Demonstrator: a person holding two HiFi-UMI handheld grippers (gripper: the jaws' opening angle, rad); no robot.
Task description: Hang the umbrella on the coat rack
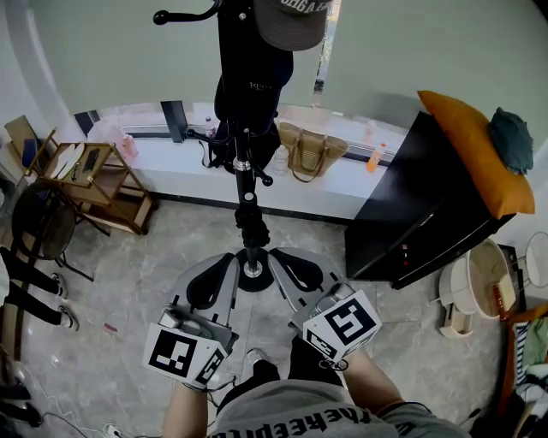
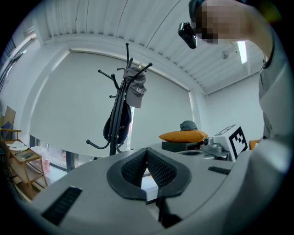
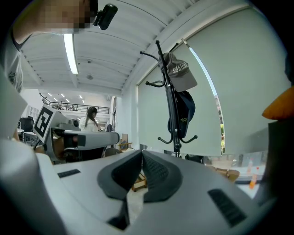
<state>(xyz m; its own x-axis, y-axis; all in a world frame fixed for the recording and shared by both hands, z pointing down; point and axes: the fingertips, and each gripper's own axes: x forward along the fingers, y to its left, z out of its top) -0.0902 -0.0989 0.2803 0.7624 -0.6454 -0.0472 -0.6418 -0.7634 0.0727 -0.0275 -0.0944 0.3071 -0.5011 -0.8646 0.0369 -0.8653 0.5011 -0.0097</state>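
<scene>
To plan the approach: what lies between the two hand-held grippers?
In the head view, the coat rack's base, down on the floor, shows between the left hand-held gripper and the right hand-held gripper.

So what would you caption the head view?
Left gripper and right gripper, both shut and empty, face a coat rack holding a cap.
</scene>
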